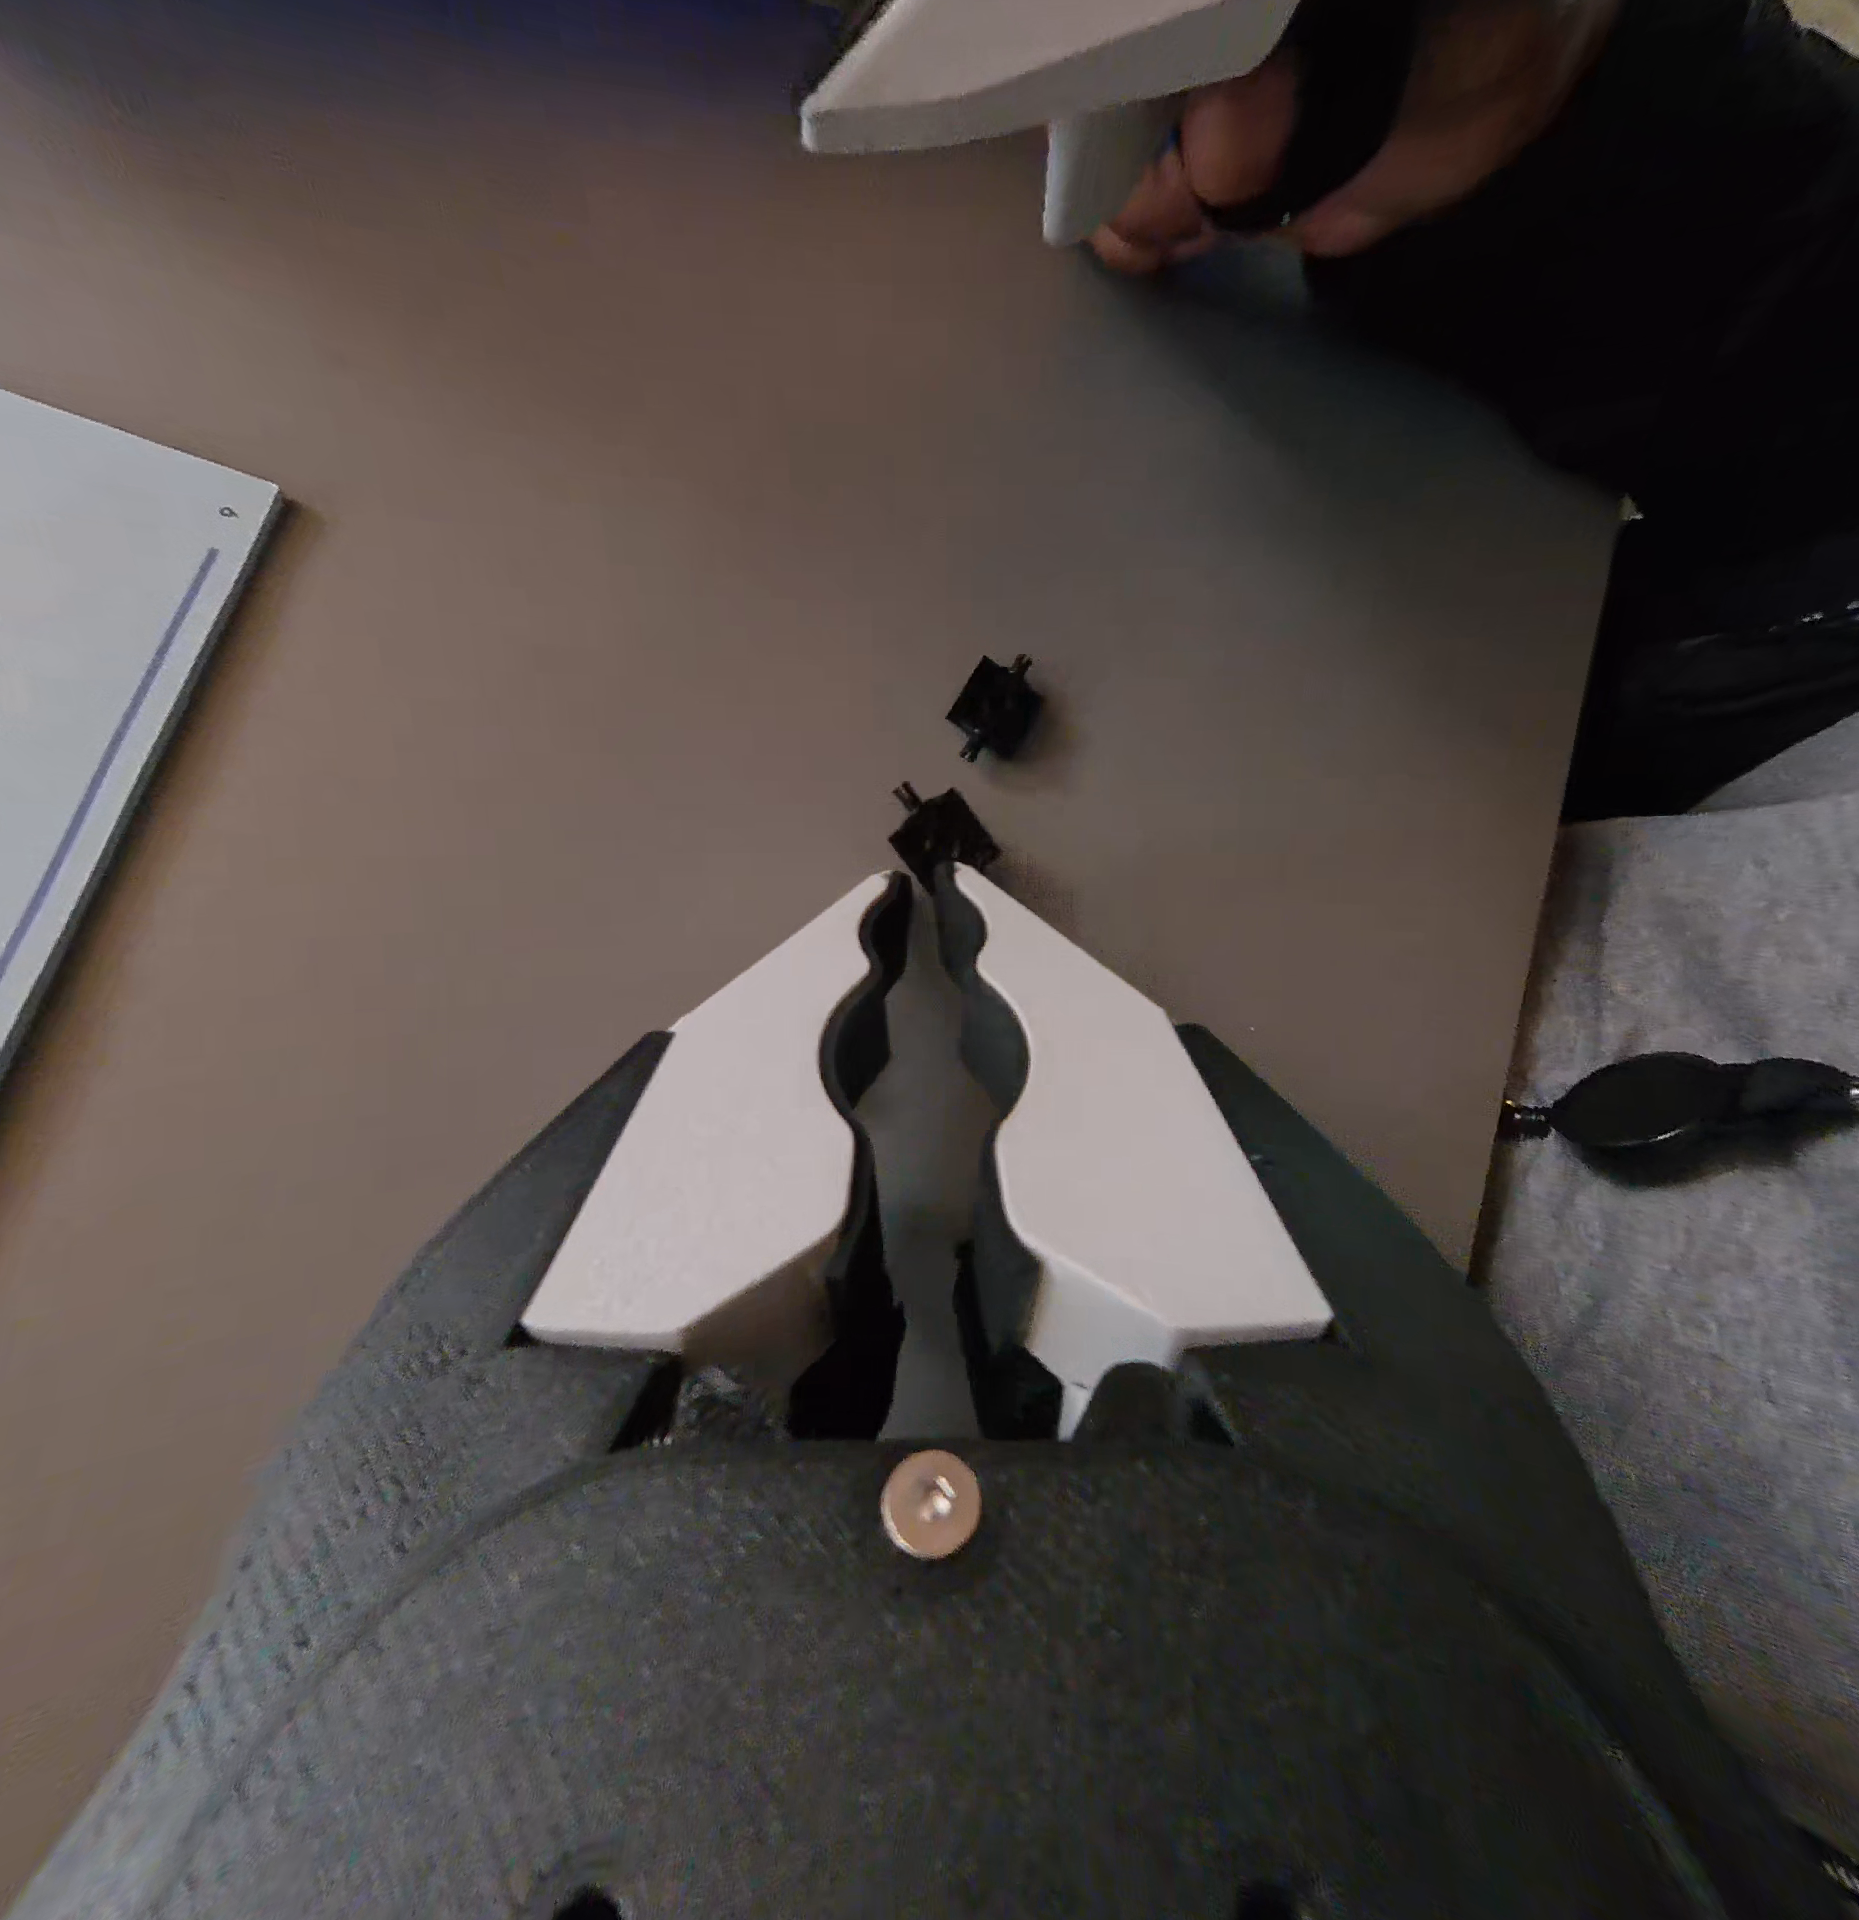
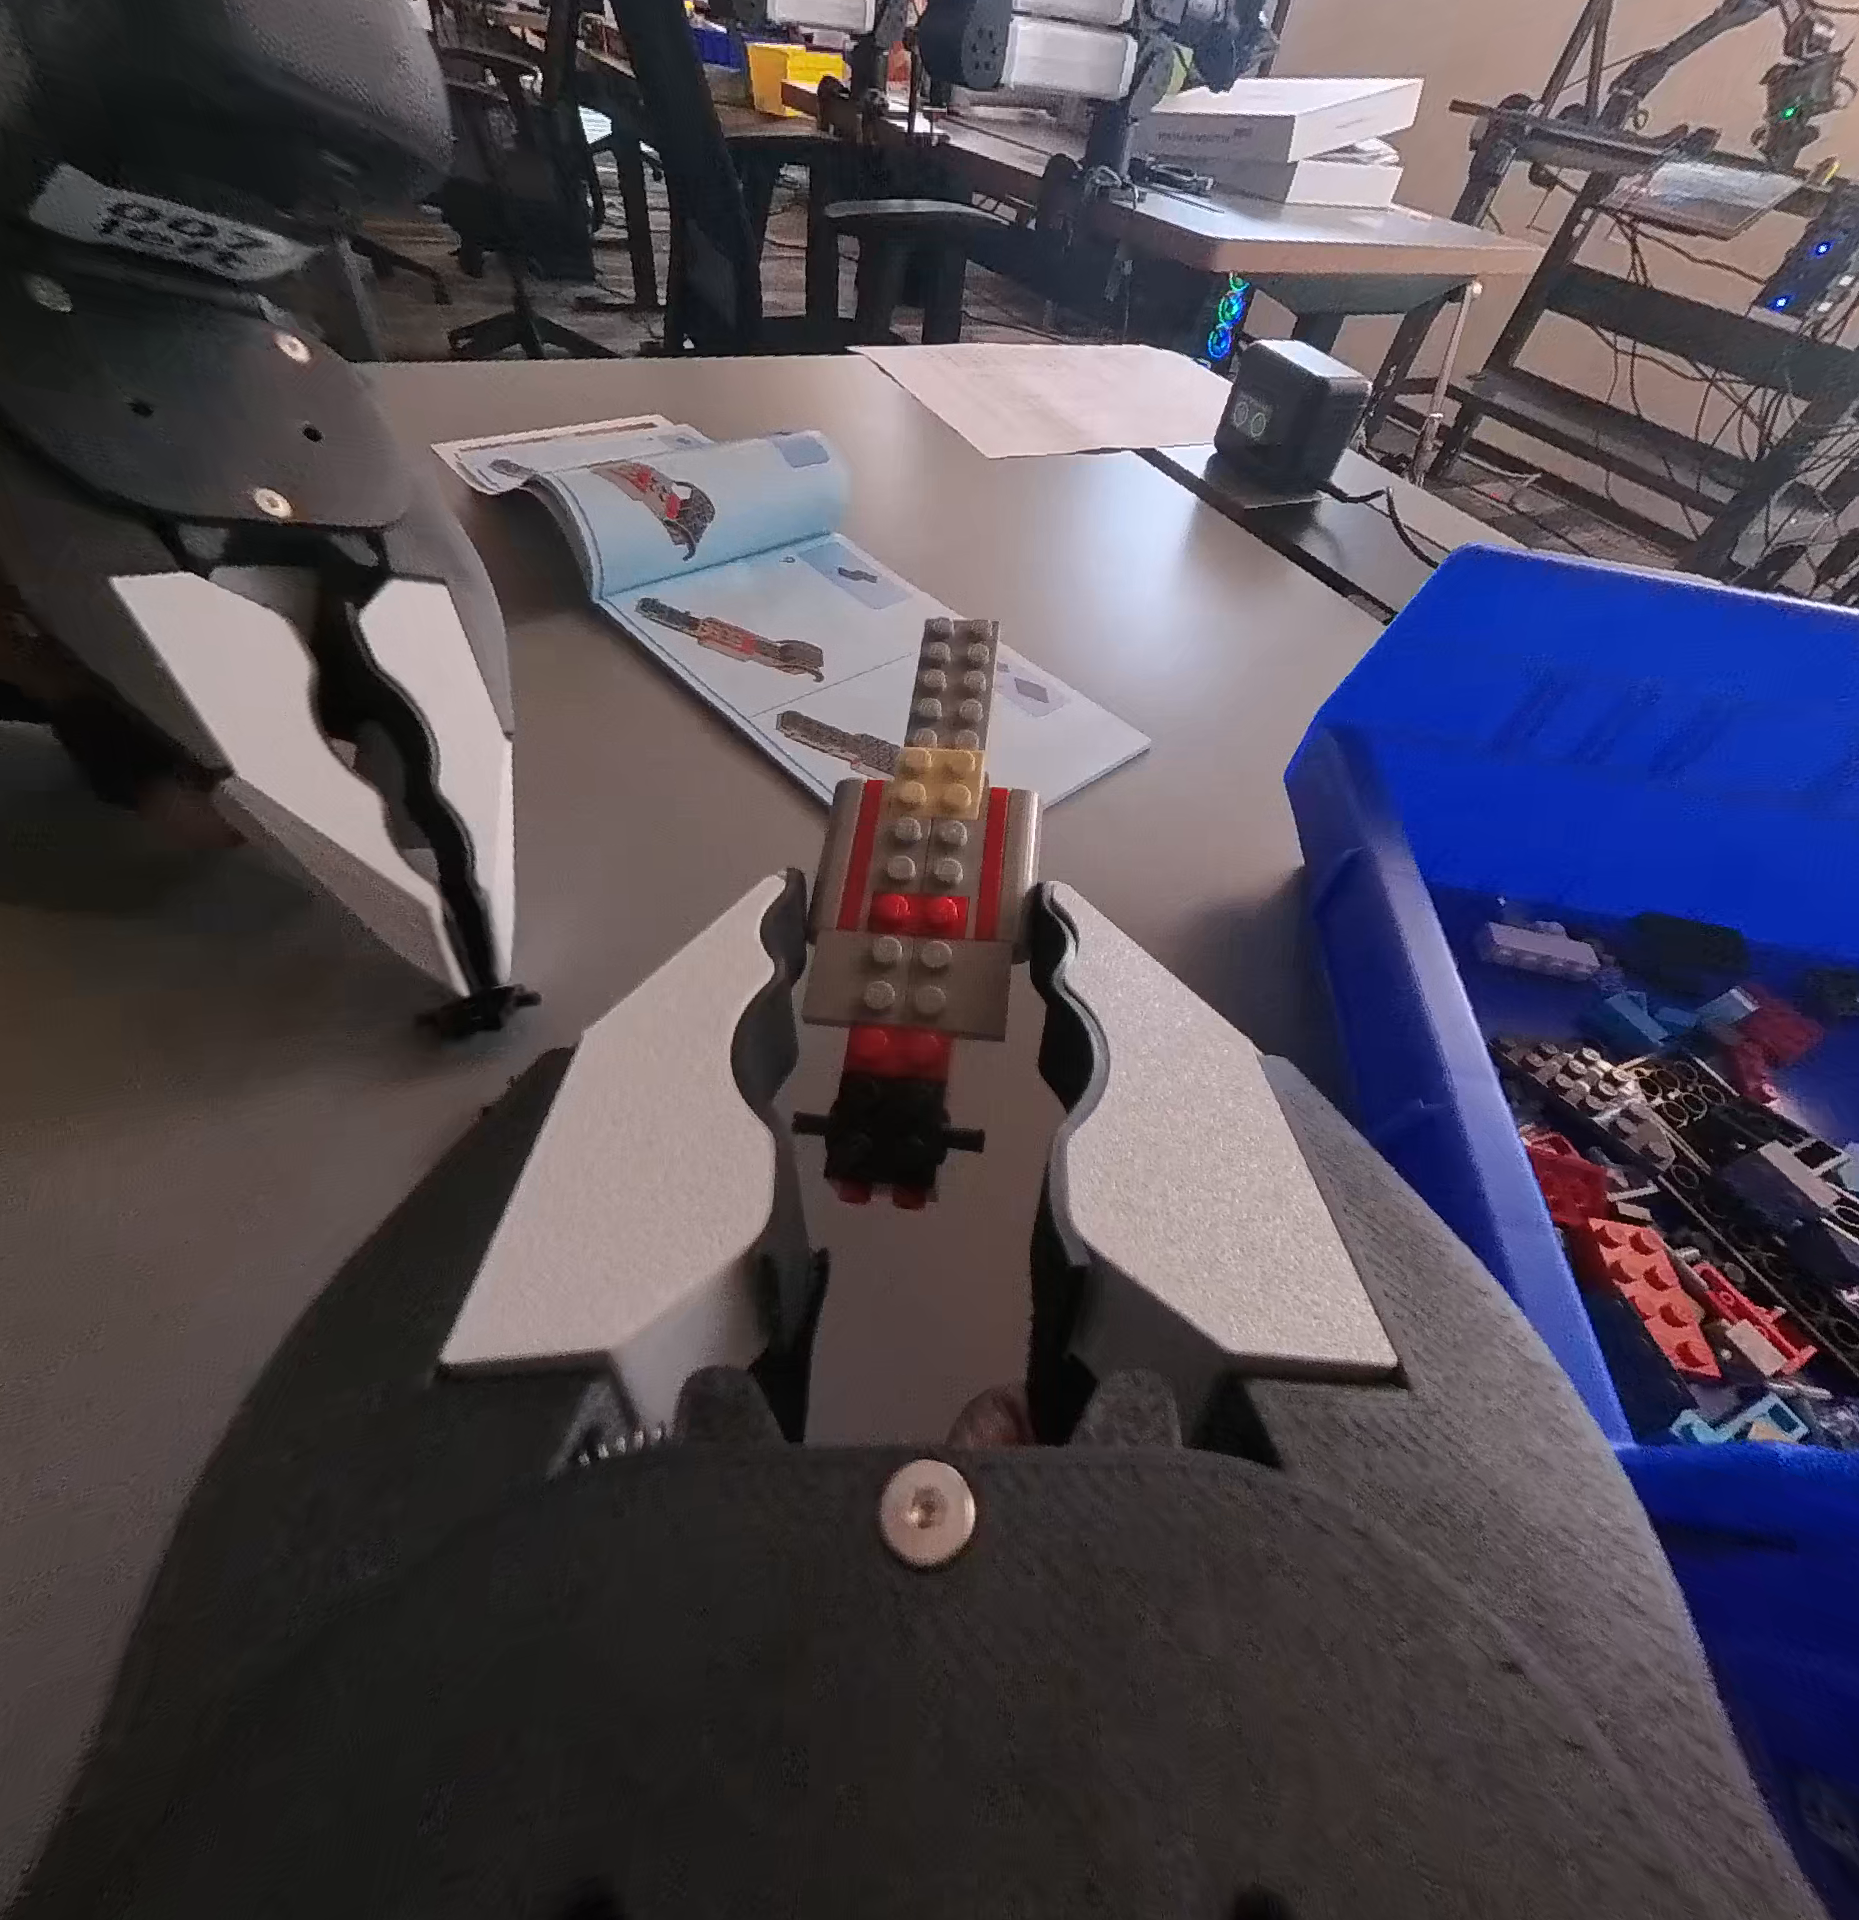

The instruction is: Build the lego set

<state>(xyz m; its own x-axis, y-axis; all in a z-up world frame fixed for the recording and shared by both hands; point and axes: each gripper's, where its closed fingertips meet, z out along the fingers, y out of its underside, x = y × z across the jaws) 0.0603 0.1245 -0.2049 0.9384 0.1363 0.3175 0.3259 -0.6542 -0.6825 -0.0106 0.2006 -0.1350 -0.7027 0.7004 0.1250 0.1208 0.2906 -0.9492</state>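
A blue bin (image 2: 1444, 831) at 3 o'clock holds a jumble of loose bricks (image 2: 1683, 1174). On the grey desk (image 2: 1112, 540), an open instruction booklet (image 2: 800, 582) lies at 12 o'clock. The right hand-held gripper (image 2: 920, 935) grips the long lego build (image 2: 925, 894). The left hand-held gripper (image 1: 925, 883), nearly closed, pinches a small black piece (image 1: 940, 826); another black piece (image 1: 992, 712) lies just beyond. Workshop desks and chairs fill the background.

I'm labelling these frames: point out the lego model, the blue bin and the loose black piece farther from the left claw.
Lego model (image 2: 920, 914), right wrist view, on its red studs.
Blue bin (image 2: 1527, 748), right wrist view, on its near wall.
Loose black piece (image 1: 994, 709), left wrist view, on its body.
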